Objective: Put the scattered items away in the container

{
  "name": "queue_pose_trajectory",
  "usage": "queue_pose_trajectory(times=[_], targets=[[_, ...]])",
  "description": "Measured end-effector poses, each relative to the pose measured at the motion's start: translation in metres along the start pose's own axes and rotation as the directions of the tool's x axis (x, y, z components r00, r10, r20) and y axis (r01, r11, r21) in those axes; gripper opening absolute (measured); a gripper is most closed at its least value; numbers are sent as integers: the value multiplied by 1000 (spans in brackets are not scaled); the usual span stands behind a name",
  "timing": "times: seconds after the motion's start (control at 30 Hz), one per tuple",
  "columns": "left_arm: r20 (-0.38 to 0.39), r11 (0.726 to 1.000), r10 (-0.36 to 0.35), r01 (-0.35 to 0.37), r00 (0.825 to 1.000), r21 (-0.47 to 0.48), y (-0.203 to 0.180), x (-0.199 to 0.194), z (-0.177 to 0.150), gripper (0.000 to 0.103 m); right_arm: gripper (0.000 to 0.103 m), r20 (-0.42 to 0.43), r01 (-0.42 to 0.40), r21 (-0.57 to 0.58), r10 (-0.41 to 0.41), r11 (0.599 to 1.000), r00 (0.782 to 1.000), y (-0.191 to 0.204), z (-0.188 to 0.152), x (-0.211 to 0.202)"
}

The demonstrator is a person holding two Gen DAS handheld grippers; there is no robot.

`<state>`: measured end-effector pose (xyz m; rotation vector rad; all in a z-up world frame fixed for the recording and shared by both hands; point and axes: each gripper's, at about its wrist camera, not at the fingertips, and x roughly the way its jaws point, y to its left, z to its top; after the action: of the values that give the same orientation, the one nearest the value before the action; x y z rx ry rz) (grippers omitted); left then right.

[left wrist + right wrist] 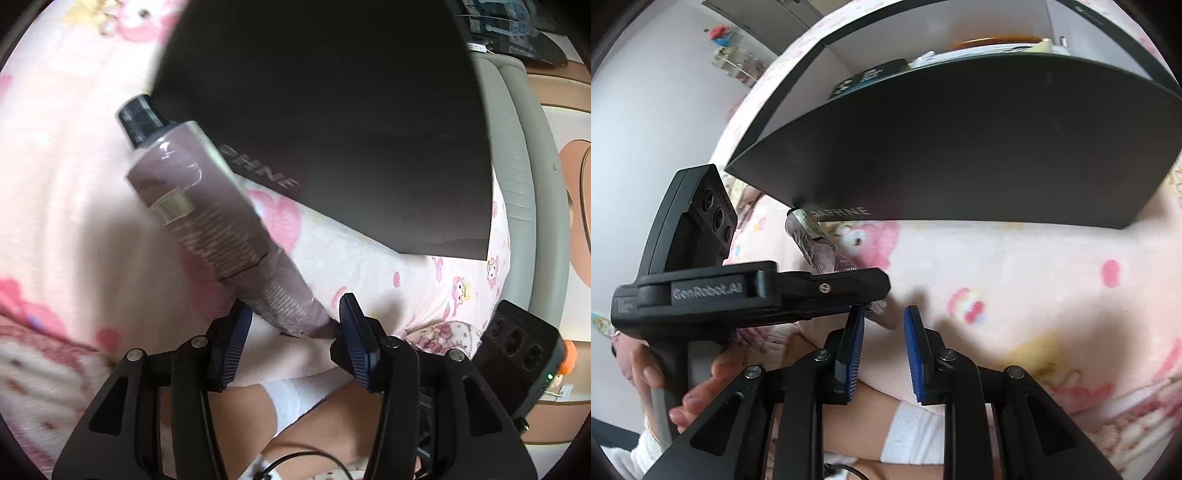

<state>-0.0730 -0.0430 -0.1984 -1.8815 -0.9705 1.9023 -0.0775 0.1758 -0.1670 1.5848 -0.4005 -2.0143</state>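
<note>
A mauve cosmetic tube (207,206) with a black cap lies between the fingers of my left gripper (295,314). Its crimped end sits between the blue pads, which stand wide apart with a gap on the left side. The capped end points toward the large black box (332,122) on the pink blanket. In the right wrist view the tube (816,247) shows beyond the left gripper's body (738,291), its cap at the black box's (960,147) lower edge. My right gripper (884,321) is open and empty above the blanket.
A pink cartoon-print blanket (1015,288) covers the bed. A grey appliance edge (517,147) runs along the right of the left wrist view. The person's legs (314,424) lie below both grippers. A white shelf unit (923,33) stands behind the box.
</note>
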Motion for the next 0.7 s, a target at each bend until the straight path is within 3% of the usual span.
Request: queue_pose_trajectory(times=[0.07,0.2,0.4,0.53,0.57,0.7], targets=[[19,999,35,-35,999,3,2,-9,1,55,19,-14,-17,26,18,1000,1000,-5,0,4],[31,997,70,-70,997,-14,10,-14,6,58,19,-41,23,37,-21,999,999,-9,-1,12],[20,999,44,-43,999,-18,7,-6,6,59,19,-85,10,35,-7,999,996,-5,-6,19],[1,995,-103,103,995,-3,-5,3,-1,54,19,9,63,95,-64,993,998,-13,-5,0],[11,992,-127,127,992,-1,-8,5,-3,47,19,47,76,115,-82,990,996,-16,-5,-9],[10,999,-38,38,999,14,-16,6,-2,53,19,104,116,183,-136,976,985,-29,-8,-18]])
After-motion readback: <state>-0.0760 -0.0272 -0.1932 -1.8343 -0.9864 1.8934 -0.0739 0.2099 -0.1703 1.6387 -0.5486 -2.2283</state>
